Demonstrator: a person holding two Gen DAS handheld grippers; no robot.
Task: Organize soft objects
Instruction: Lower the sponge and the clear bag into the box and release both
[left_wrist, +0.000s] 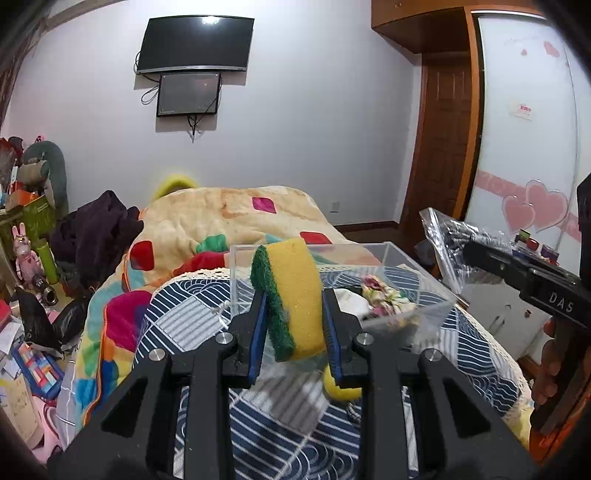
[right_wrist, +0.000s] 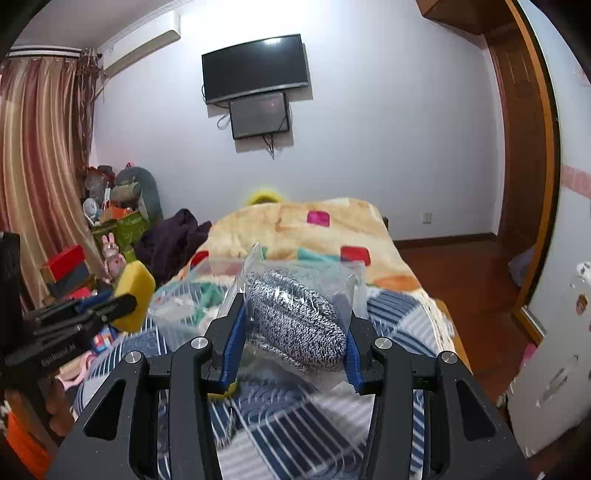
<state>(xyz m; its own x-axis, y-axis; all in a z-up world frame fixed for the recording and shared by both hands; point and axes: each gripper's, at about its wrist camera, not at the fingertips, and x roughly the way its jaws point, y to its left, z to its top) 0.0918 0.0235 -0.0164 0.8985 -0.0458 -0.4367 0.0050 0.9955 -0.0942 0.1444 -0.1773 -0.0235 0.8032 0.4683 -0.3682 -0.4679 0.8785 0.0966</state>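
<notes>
While I've got both grippers up over the bed, my left gripper is clamped on a yellow sponge with a green scrubby layer; the blue pads press it from both sides and it stands nearly upright, tilted a bit. In the right wrist view the same sponge pokes out at the left edge, held off the bedding.

My right gripper is closed around a clear plastic bag with a black-and-white knitted item inside, the bag's top sticking up past the fingertips. From the left wrist view that bag is over to the right, well apart from the sponge.

Just behind the sponge sits a clear plastic box on the blue-and-white patterned cover, with a floral cloth and something white already in it. A second yellow thing peeks out from under my left gripper's right finger, can't tell what exactly.

Further back there's a colourful blanket, dark clothes piled on the left, and a TV on the wall.
</notes>
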